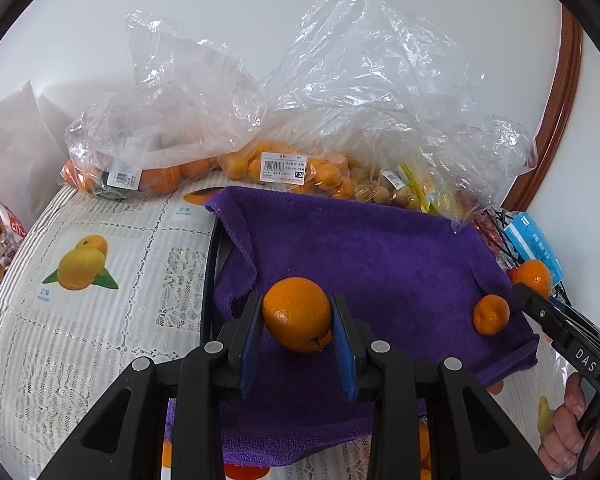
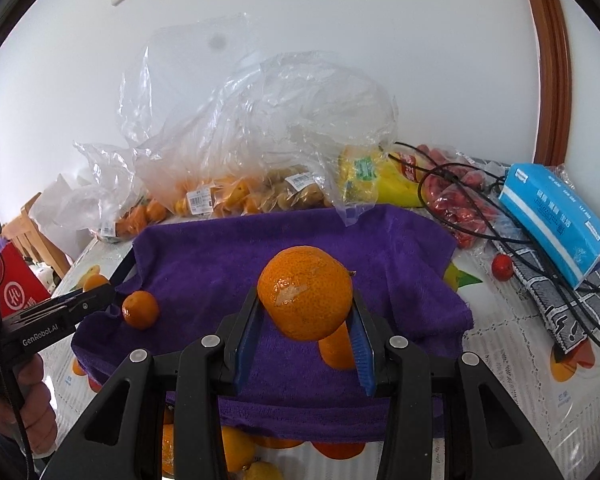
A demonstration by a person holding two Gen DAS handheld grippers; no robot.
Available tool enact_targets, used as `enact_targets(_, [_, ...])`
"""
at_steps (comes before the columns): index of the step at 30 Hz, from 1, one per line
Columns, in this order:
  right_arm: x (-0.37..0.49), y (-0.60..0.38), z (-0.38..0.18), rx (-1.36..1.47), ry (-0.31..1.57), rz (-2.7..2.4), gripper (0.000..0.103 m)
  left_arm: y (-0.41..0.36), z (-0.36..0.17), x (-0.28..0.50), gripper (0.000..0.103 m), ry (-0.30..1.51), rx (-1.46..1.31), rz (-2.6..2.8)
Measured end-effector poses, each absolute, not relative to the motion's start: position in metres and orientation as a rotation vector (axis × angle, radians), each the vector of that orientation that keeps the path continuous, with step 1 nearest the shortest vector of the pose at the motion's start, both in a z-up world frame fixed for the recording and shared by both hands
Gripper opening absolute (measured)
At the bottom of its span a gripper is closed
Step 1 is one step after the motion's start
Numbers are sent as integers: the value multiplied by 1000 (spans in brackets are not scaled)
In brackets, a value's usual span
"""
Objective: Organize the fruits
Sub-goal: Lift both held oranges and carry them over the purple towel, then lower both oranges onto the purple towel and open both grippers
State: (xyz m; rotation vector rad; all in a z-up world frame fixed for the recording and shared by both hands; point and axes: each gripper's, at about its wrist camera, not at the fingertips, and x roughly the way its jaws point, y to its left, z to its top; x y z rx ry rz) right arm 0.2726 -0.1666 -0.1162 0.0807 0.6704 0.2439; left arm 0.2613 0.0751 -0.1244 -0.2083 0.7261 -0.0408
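My left gripper (image 1: 296, 316) is shut on a mandarin (image 1: 297, 312) and holds it just above the purple towel (image 1: 380, 248). My right gripper (image 2: 305, 312) is shut on a second mandarin (image 2: 305, 298) over the same towel (image 2: 220, 256). A third mandarin (image 1: 491, 314) lies on the towel's right part; in the right wrist view it sits half hidden below my held fruit (image 2: 336, 346). From the right wrist view the left gripper's mandarin (image 2: 141, 309) shows at the towel's left edge. From the left wrist view the right gripper's mandarin (image 1: 534, 277) shows at the right.
Clear plastic bags of oranges (image 1: 160, 176), kumquats (image 1: 320, 172) and small brown fruit (image 2: 296, 192) line the wall behind the towel. A blue tissue box (image 2: 556, 220), black cables (image 2: 460, 184), red fruit packets (image 2: 456, 204) and a lone red fruit (image 2: 502, 266) lie right. The tablecloth (image 1: 100, 320) has printed fruit.
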Motion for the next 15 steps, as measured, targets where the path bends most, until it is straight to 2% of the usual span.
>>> enact_targets(15, [274, -155, -128, 51, 720, 265, 42, 71, -127, 261, 32, 745, -214, -56])
